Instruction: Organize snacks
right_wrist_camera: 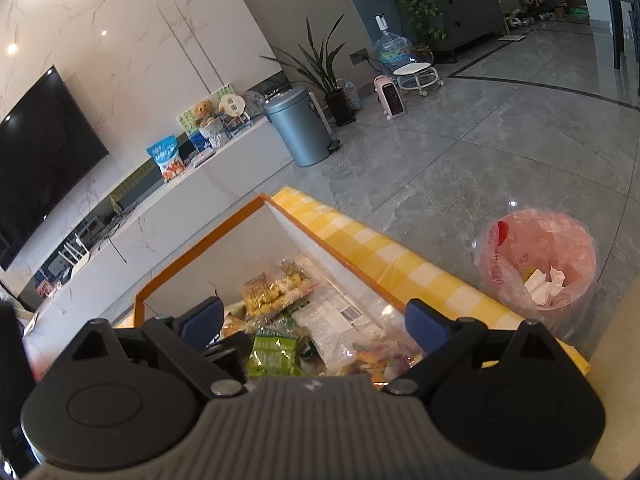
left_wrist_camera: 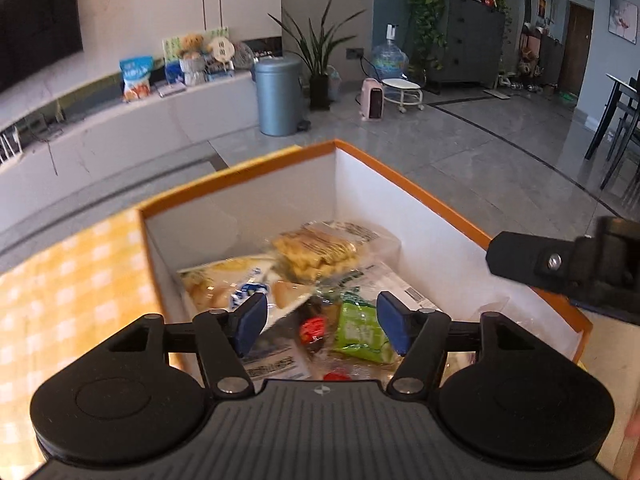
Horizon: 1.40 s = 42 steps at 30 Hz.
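Observation:
An orange-rimmed box (left_wrist_camera: 240,174) with white inner walls holds several snack packets: a clear pack of yellow biscuits (left_wrist_camera: 316,254), a pale bread bag (left_wrist_camera: 224,284), a green packet (left_wrist_camera: 360,332) and a small red item (left_wrist_camera: 314,328). My left gripper (left_wrist_camera: 323,324) hangs open over the packets, blue pads apart and pressing on nothing. One black finger of the right gripper (left_wrist_camera: 560,268) reaches in over the box's right wall. In the right wrist view, my right gripper (right_wrist_camera: 314,326) stands wide open above the same box (right_wrist_camera: 192,248), with the green packet (right_wrist_camera: 274,354) and biscuits (right_wrist_camera: 272,292) below it.
The box rests on a yellow checked tablecloth (left_wrist_camera: 60,280). A pink bin with a plastic liner (right_wrist_camera: 540,264) stands on the grey tile floor beyond the table's edge. Farther off are a blue-grey pedal bin (left_wrist_camera: 278,96) and a low white TV bench (left_wrist_camera: 180,120).

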Motion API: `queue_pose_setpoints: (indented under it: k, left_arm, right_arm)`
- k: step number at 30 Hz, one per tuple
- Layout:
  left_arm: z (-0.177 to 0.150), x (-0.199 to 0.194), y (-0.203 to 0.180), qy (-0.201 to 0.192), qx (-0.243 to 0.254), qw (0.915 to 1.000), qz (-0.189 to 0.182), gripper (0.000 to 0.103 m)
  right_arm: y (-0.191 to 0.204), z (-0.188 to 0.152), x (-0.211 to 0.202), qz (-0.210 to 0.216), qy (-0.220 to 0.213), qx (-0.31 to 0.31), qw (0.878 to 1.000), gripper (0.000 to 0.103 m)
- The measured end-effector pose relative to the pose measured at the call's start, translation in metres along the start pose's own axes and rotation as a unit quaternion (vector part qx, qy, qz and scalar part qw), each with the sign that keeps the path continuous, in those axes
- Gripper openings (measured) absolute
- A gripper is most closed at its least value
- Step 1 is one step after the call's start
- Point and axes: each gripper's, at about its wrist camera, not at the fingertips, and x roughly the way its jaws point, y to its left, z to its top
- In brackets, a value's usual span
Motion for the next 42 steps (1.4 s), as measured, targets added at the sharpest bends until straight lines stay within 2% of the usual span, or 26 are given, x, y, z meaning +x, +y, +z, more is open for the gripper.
queue_pose_setpoints:
  k: [9,15,17,21,24,26,32,35,36,39,42]
  left_arm:
    - [0.002,-0.057,0.023,-0.029,-0.003,0.9993,0.021,0.079]
    - [-0.002,-0.103,0.057,-0.063,-0.036,0.9965,0.041,0.084]
    - [-0.006,-0.118,0.068,-0.074,-0.05,0.9943,0.057,0.084]
    - [-0.016,-0.142,0.085,-0.084,-0.074,0.9907,0.078,0.085]
    - [-0.03,-0.157,0.095,-0.091,-0.094,0.988,0.082,0.085]
    - [-0.04,-0.162,0.098,-0.092,-0.104,0.9868,0.085,0.085]
    - [-0.069,-0.164,0.088,-0.082,-0.093,0.9898,0.07,0.085]
    - [-0.085,-0.159,0.084,-0.073,-0.098,0.991,0.055,0.085]
    - [-0.089,-0.157,0.082,-0.07,-0.099,0.9912,0.054,0.081]
    - [-0.094,-0.156,0.081,-0.072,-0.099,0.9905,0.063,0.081]
    - [-0.101,-0.156,0.081,-0.069,-0.1,0.9909,0.059,0.082]
  right_arm:
    - [0.009,0.0,-0.007,-0.024,-0.014,-0.021,0.999,0.096]
    - [0.046,-0.004,-0.03,0.039,-0.036,-0.068,0.996,0.096]
    - [0.063,-0.008,-0.036,0.045,-0.041,-0.092,0.994,0.097]
    - [0.092,-0.024,-0.04,-0.004,-0.047,-0.132,0.99,0.097]
    - [0.097,-0.043,-0.049,-0.023,-0.053,-0.132,0.99,0.097]
    - [0.093,-0.063,-0.057,-0.029,-0.061,-0.117,0.991,0.097]
    - [0.087,-0.113,-0.091,-0.05,-0.068,-0.164,0.983,0.097]
    - [0.089,-0.126,-0.11,-0.045,-0.065,-0.179,0.981,0.097]
    - [0.09,-0.13,-0.115,-0.042,-0.061,-0.189,0.979,0.097]
    - [0.095,-0.136,-0.119,-0.062,-0.062,-0.212,0.973,0.094]
    - [0.091,-0.139,-0.118,-0.05,-0.047,-0.204,0.977,0.094]
